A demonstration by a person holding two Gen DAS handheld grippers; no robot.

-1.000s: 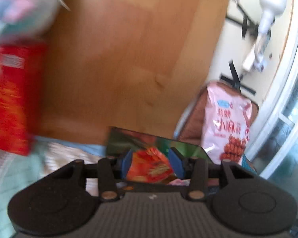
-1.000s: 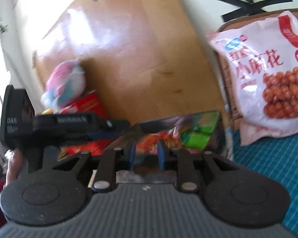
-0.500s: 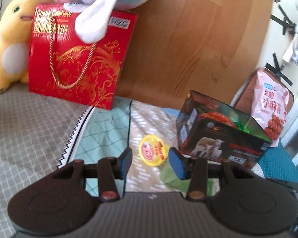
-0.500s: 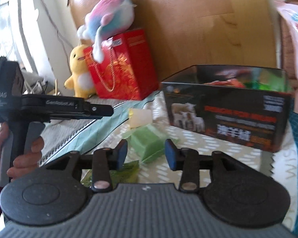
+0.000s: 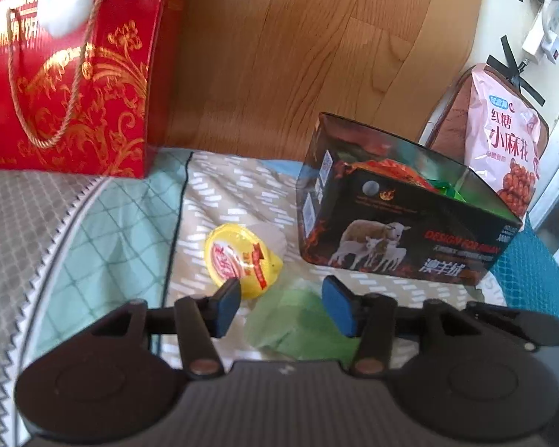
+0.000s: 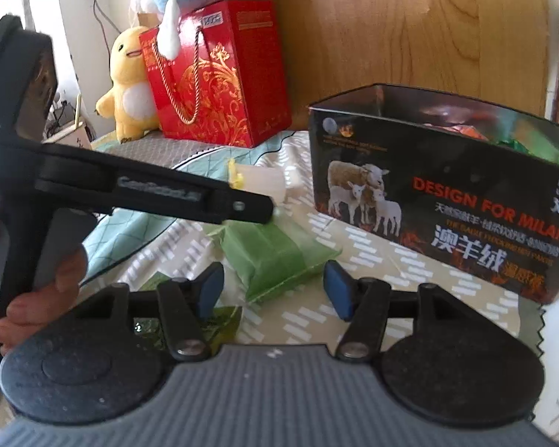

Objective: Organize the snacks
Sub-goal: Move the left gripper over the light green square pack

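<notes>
A black open-top box [image 5: 402, 231] printed with sheep stands on the patterned cloth and holds red and green snack packets [image 5: 391, 167]; it also shows in the right wrist view [image 6: 447, 201]. A green snack packet [image 5: 298, 320] lies on the cloth between my left gripper's [image 5: 281, 305] open fingers. A yellow jelly cup [image 5: 242, 257] lies just beyond the left finger. My right gripper [image 6: 272, 287] is open, with the green packet [image 6: 275, 257] just ahead between its fingers. The left gripper's body [image 6: 152, 190] crosses the right view.
A red gift bag [image 5: 67, 85] stands at the back left with plush toys [image 6: 130, 85] beside and on it. A pink snack bag [image 5: 507, 141] leans behind the box. A wooden board [image 5: 298, 56] forms the back. Another green wrapper [image 6: 220, 324] lies near the right gripper.
Both grippers have pulled back from over the box and lowered toward the cloth. Both opened wider, leaving the red-orange packet in the box. The green packet now lies ahead of them.
</notes>
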